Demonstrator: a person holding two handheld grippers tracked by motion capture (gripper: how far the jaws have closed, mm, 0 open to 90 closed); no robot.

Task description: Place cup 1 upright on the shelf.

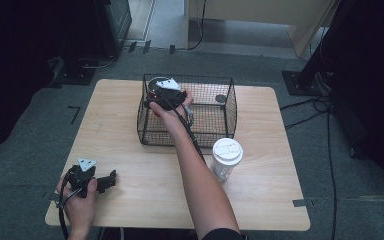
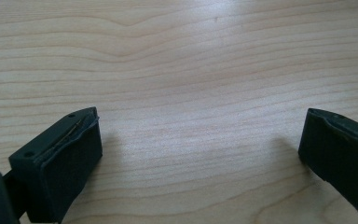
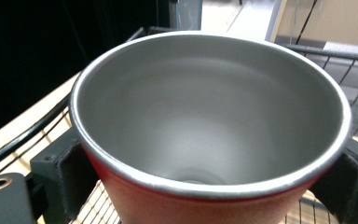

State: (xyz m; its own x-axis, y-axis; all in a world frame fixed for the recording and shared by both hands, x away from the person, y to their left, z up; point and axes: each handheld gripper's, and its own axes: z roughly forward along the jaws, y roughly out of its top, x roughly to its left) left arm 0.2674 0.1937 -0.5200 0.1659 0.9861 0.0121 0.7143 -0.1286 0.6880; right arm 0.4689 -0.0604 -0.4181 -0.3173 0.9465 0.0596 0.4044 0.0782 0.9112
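A red cup (image 3: 168, 205) with a bare steel inside sits between the jaws of my right gripper (image 3: 209, 179), which press on its two sides just under the rim. In the high view the right gripper (image 1: 158, 96) reaches into the back left corner of the black wire basket (image 1: 230, 107), where a bit of the red cup (image 1: 152, 90) shows beyond the hand. My left gripper (image 1: 111, 180) rests low at the table's front left corner. Its jaws stand wide apart over bare wood, with nothing between the left gripper (image 2: 200, 135) fingers.
A clear tumbler with a white lid (image 1: 226, 152) stands just in front of the basket's right corner, close to my right forearm. A small dark round object (image 1: 221, 98) lies inside the basket at its back right. The wooden table (image 1: 130, 210) ends near the left hand.
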